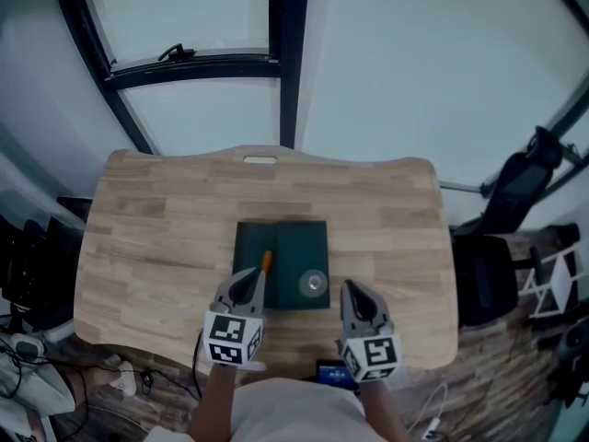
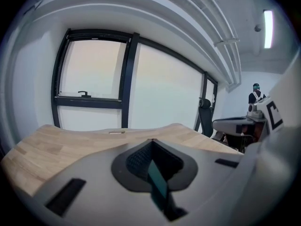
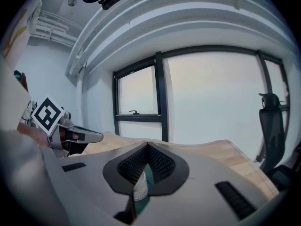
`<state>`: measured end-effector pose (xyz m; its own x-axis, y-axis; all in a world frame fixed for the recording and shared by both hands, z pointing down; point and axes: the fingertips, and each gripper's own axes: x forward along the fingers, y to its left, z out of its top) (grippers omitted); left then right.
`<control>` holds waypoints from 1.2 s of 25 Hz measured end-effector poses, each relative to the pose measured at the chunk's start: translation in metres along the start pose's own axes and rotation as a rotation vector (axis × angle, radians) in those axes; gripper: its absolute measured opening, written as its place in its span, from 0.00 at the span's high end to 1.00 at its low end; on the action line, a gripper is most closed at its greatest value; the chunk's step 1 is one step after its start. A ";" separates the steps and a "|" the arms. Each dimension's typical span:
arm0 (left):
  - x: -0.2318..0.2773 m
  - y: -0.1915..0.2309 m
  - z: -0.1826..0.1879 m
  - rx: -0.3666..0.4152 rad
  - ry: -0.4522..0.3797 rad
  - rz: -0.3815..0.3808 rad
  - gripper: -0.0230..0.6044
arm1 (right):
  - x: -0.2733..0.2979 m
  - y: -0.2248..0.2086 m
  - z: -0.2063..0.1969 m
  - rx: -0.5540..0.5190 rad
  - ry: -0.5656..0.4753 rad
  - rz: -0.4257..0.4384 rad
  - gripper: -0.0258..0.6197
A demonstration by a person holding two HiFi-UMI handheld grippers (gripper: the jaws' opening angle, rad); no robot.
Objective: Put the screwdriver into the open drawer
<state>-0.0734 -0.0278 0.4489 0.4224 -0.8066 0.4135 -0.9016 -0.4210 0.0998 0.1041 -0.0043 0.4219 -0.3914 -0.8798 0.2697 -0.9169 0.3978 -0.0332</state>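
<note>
Left gripper [image 1: 250, 280]: my jaws are pressed together at the tips. Its own view [image 2: 150, 141] shows nothing clamped between them, only a teal sliver through the gap behind the tips.

Right gripper [image 1: 353, 289]: its own view [image 3: 147, 145] shows the jaws likewise closed tip to tip, gripping nothing. A small clear round container [image 3: 139, 190] shows through the lower gap, lying beyond the jaws and not pinched.

Screwdriver [image 1: 267, 261]: the head view shows its orange handle just past the left gripper's tips. It sits over the left half of the dark green drawer box [image 1: 300, 240], close to the middle seam. I cannot tell whether the tips touch it, nor whether it rests down inside the drawer.

The clear container [image 1: 314, 284] sits on the right half of the box, between the two grippers.

The box stands near the front middle of a light wooden table [image 1: 156, 238]. Beyond the table is a black-framed window [image 1: 281, 58]. A dark office chair [image 1: 517, 188] stands off its right end.
</note>
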 end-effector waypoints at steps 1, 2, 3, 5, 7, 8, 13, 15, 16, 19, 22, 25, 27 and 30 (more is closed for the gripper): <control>-0.003 -0.003 0.001 0.004 -0.009 -0.005 0.96 | -0.003 -0.001 0.001 -0.002 -0.004 -0.004 0.97; -0.005 -0.006 0.003 0.005 -0.019 -0.010 0.96 | -0.007 -0.002 0.002 -0.004 -0.006 -0.009 0.97; -0.008 -0.009 0.005 0.005 -0.030 -0.014 0.96 | -0.010 -0.003 0.002 -0.004 -0.006 -0.015 0.96; -0.012 -0.013 0.010 0.006 -0.053 -0.018 0.97 | -0.015 -0.004 0.001 -0.003 -0.007 -0.023 0.97; -0.017 -0.015 0.015 0.010 -0.068 -0.015 0.96 | -0.020 -0.003 0.004 -0.001 -0.018 -0.022 0.96; -0.019 -0.016 0.017 0.013 -0.073 -0.013 0.96 | -0.022 -0.002 0.005 -0.002 -0.025 -0.020 0.97; -0.027 -0.018 0.017 0.033 -0.081 -0.002 0.96 | -0.028 0.002 0.006 -0.010 -0.033 -0.022 0.97; -0.029 -0.016 0.015 0.042 -0.074 0.008 0.96 | -0.029 0.004 0.003 -0.009 -0.028 -0.020 0.97; -0.030 -0.015 0.013 0.051 -0.068 0.016 0.96 | -0.029 0.005 0.003 -0.009 -0.028 -0.018 0.97; -0.032 -0.012 0.008 0.066 -0.055 0.030 0.96 | -0.032 0.006 0.002 -0.012 -0.033 -0.015 0.97; -0.034 -0.013 0.009 0.045 -0.061 0.022 0.96 | -0.033 0.005 0.001 -0.014 -0.037 -0.021 0.96; -0.036 -0.010 0.012 0.015 -0.081 0.020 0.97 | -0.035 0.006 0.003 -0.017 -0.038 -0.023 0.97; -0.036 -0.008 0.013 0.004 -0.085 0.017 0.96 | -0.036 0.007 0.000 -0.016 -0.031 -0.021 0.97; -0.035 -0.009 0.013 0.009 -0.080 0.016 0.96 | -0.036 0.006 -0.001 -0.015 -0.027 -0.020 0.97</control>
<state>-0.0791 -0.0014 0.4224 0.4144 -0.8438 0.3409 -0.9075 -0.4113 0.0852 0.1129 0.0297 0.4134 -0.3749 -0.8944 0.2438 -0.9235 0.3834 -0.0135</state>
